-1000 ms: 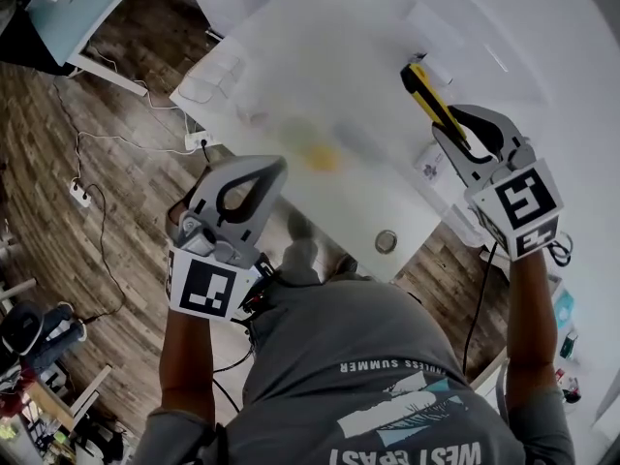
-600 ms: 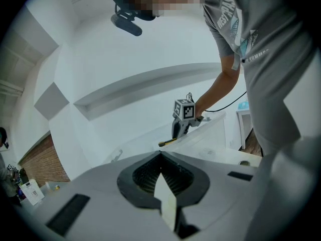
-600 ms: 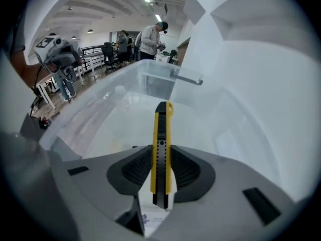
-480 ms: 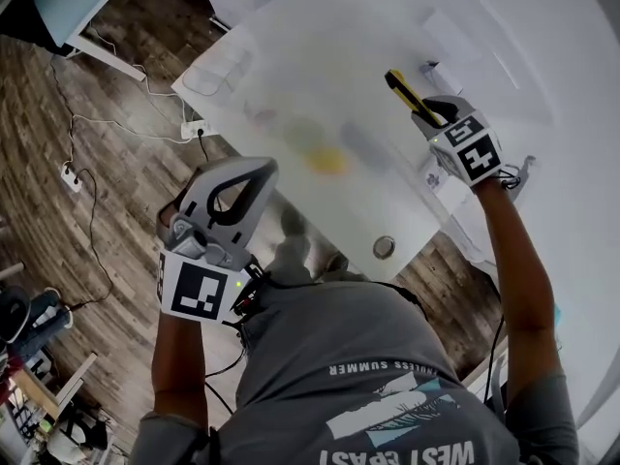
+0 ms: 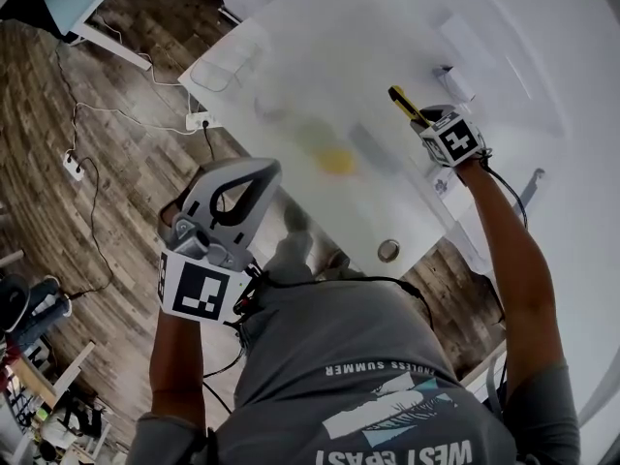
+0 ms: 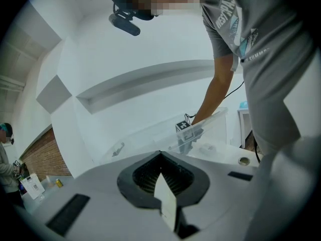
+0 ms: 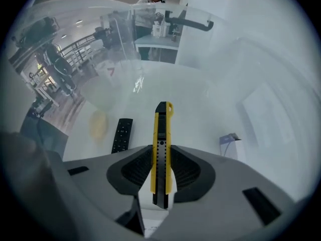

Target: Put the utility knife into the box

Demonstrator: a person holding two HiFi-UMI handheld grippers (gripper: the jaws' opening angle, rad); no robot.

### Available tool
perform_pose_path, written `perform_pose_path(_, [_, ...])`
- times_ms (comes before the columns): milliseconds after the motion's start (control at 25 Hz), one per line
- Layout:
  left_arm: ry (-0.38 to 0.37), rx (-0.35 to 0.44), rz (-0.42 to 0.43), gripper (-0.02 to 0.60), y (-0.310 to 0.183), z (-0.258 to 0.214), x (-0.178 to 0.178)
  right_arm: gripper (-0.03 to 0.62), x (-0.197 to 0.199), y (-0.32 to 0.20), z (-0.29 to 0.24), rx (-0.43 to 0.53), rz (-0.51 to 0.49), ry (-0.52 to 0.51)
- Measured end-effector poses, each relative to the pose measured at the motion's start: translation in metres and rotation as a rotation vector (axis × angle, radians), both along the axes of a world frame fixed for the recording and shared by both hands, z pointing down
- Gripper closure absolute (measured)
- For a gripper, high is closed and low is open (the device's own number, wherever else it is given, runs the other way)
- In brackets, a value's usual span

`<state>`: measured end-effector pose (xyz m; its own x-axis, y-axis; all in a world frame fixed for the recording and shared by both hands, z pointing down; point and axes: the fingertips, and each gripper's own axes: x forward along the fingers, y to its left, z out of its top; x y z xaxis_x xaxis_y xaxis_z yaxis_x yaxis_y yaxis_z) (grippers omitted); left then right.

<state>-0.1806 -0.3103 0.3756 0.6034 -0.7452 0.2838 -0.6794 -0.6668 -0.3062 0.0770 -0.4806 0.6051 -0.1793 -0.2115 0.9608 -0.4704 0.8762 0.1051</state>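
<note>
My right gripper (image 5: 426,124) is shut on the yellow and black utility knife (image 5: 405,105), which sticks out forward from between the jaws (image 7: 162,134). It is held at the right end of the clear plastic box (image 5: 291,114) on the white table (image 5: 368,27). Through the clear plastic I see a black remote (image 7: 122,134) and a pale yellow item (image 7: 99,124) below the knife. My left gripper (image 5: 260,170) hangs at the table's near edge, left of the box, shut with nothing in it (image 6: 160,153). The left gripper view shows the right gripper's marker cube (image 6: 184,126) behind the box wall (image 6: 150,134).
A small white carton (image 5: 455,83) stands on the table beyond the right gripper, also in the right gripper view (image 7: 229,145). A round cable hole (image 5: 388,251) sits near the table's front corner. Cables and a power strip (image 5: 73,166) lie on the wooden floor at left.
The right gripper has carried the knife forward and away from me, toward the box's right end. The left gripper has stayed almost where it was.
</note>
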Motion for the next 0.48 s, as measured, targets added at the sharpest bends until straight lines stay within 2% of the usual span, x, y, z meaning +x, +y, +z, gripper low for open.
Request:
perform_pose_path(320, [0.015, -0.008, -0.006, 0.574, -0.005, 0.003, 0.003, 0.473, 0.019, -0.001, 0.047, -0.082, 0.036, 0.067])
perform_pose_path(480, [-0.008, -0.018, 0.003, 0.574, -0.006, 0.005, 0.003, 0.473, 0.026, 0.006, 0.063, -0.120, 0.050, 0.082])
